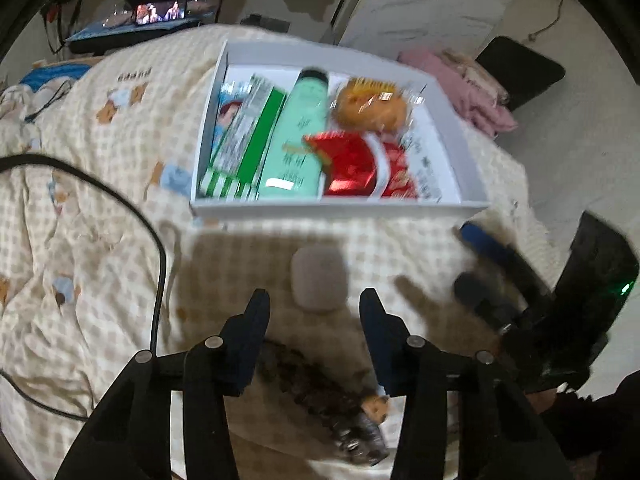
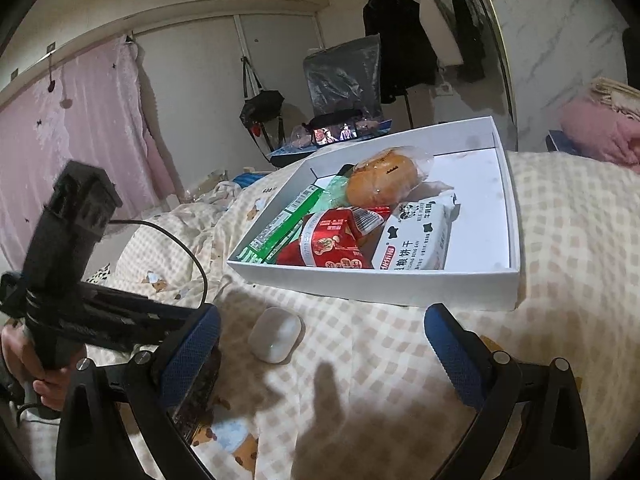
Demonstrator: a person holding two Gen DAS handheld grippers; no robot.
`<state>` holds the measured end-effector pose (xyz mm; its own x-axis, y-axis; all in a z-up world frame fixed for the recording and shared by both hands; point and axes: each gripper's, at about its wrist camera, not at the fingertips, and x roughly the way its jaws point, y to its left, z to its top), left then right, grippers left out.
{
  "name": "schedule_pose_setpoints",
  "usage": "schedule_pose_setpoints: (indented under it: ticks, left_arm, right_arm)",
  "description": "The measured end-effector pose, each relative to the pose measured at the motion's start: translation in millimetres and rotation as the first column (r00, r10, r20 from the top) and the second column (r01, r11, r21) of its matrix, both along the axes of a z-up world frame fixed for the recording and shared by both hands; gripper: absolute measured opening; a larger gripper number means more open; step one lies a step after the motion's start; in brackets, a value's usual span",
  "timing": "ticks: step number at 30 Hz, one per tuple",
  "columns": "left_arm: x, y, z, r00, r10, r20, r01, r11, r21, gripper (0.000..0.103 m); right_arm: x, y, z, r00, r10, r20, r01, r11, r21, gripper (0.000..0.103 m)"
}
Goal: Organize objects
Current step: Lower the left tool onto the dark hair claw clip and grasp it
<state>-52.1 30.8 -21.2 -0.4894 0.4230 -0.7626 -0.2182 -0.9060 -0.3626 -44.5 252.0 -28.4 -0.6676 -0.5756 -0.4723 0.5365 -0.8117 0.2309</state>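
Observation:
A white box lies on the checked quilt. It holds a green carton, a mint tube, a wrapped bun, red packets and a white biscuit pack. A small white case lies on the quilt before the box. A dark snack packet lies below my left gripper, which is open just short of the case. My right gripper is open and empty, the case near its left finger.
A black cable runs over the quilt on the left. The right gripper shows in the left wrist view, the left one in the right wrist view. Pink cloth lies beyond the bed, a lit screen at the back.

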Motion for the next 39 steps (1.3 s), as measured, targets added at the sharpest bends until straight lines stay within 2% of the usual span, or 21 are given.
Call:
schedule_pose_setpoints:
  ticks: [5,10,15,17,22,25,30,32,34,39]
  left_arm:
    - [-6.1,-0.6,14.5,0.999,0.040,0.007,-0.040,0.999,-0.003,0.051]
    - [-8.8,1.1,8.6,0.989,0.062,0.136,-0.071,0.995,0.066,0.048]
    - [-4.1,4.7,-5.3,0.969,0.122,0.213,-0.129,0.992,0.017,0.048]
    - [-4.1,5.1,-10.3,0.964,0.131,0.233,-0.134,0.991,-0.001,0.059]
    - [-1.1,5.6,-19.7,0.945,0.169,0.279,-0.169,0.985,-0.025,0.070]
    - [0.2,14.3,-27.9,0.929,0.167,0.329,-0.150,0.986,-0.076,0.072]
    - [4.0,12.9,-37.1,0.911,0.200,0.361,-0.173,0.979,-0.106,0.072]
    - [6.0,8.6,-37.1,0.907,0.223,0.357,-0.196,0.974,-0.109,0.073]
    - [7.8,5.3,-38.5,0.903,0.236,0.359,-0.210,0.972,-0.110,0.078]
    - [15.8,1.0,-44.4,0.894,0.238,0.380,-0.220,0.971,-0.092,0.078]
  right_arm:
    - [-1.4,0.8,-1.0,1.000,-0.004,0.010,0.004,1.000,-0.005,0.102]
    - [-1.5,4.2,-1.3,1.000,-0.007,0.019,0.007,1.000,-0.019,0.102]
    - [-1.1,8.3,0.0,1.000,-0.008,0.023,0.009,0.999,-0.035,0.102]
    - [-1.8,8.8,0.0,1.000,-0.011,0.024,0.012,0.999,-0.037,0.102]
    - [-1.3,8.8,0.3,1.000,-0.010,0.027,0.011,0.999,-0.038,0.102]
    - [-1.3,8.1,0.8,1.000,-0.006,0.027,0.006,1.000,-0.029,0.102]
    - [0.4,8.2,1.6,1.000,-0.004,0.015,0.005,1.000,-0.025,0.102]
    - [-0.1,8.2,1.2,1.000,-0.003,0.019,0.003,1.000,-0.028,0.102]
    - [-1.4,7.8,0.5,1.000,-0.003,0.026,0.004,1.000,-0.027,0.102]
    - [-2.8,9.2,0.3,1.000,-0.006,0.026,0.007,0.999,-0.033,0.102]
